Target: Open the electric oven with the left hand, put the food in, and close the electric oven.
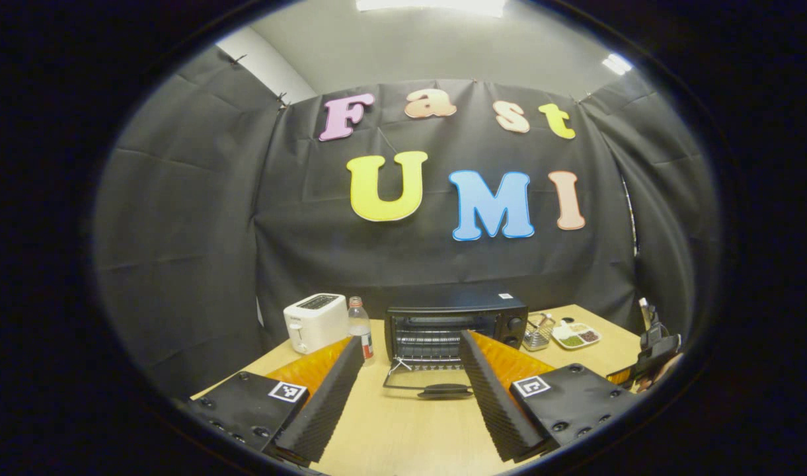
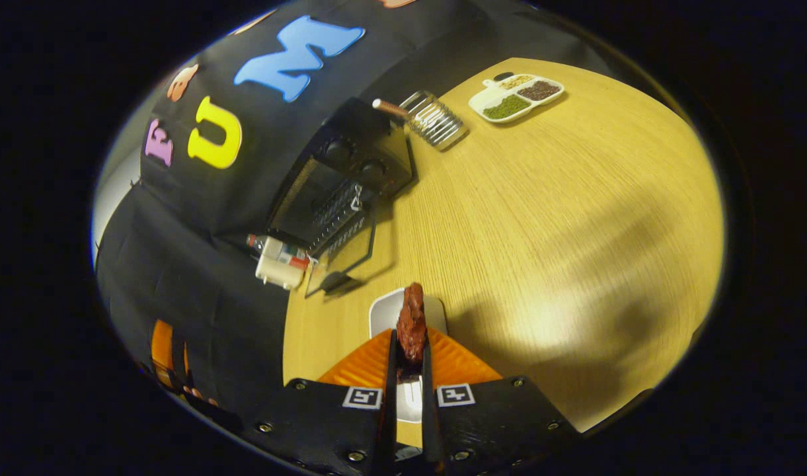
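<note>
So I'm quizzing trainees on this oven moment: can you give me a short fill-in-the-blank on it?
1. The oven door is ____.
2. The right tool is shut on a piece of ____, above a white plate.
3. The left tool is ____, holding nothing.
4. Beside the white toaster stands a ____.

Missing: open; meat; open; bottle

Right hand-held gripper (image 2: 410, 370) pinches the food (image 2: 412, 324) (reddish-brown) above a white plate (image 2: 384, 312).
</note>
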Motion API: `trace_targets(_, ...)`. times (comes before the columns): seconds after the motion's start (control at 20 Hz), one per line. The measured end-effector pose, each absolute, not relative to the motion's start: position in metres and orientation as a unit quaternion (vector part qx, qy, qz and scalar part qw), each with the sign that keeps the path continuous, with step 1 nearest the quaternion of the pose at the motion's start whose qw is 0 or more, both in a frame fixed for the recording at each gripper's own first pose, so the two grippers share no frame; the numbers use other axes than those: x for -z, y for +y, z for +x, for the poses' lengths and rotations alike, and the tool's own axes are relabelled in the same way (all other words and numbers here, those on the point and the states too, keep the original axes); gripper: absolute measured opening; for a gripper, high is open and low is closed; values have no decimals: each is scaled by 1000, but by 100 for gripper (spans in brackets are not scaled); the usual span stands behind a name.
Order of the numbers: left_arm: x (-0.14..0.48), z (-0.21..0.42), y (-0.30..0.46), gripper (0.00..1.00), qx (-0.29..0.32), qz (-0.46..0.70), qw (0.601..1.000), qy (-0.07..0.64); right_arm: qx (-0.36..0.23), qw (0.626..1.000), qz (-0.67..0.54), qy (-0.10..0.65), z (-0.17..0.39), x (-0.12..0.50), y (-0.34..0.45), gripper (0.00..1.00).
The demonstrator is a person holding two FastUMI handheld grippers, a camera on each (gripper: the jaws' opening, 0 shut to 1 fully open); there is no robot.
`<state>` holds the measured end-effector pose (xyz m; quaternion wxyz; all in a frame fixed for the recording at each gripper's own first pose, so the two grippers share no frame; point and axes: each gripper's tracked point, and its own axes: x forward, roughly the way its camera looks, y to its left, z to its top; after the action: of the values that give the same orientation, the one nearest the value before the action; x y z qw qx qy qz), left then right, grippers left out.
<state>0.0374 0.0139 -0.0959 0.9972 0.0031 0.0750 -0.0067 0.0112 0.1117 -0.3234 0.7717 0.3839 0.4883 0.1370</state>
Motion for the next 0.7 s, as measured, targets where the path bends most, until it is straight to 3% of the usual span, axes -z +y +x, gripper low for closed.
trace_targets(0.05,96,40,16,100,8,2,997,74,-130,775,382,486,8,317,105,9)
trace_targets(0.7,107,91,47,98,30,-24,997,67,-132,818,385,407,73,243,148,8)
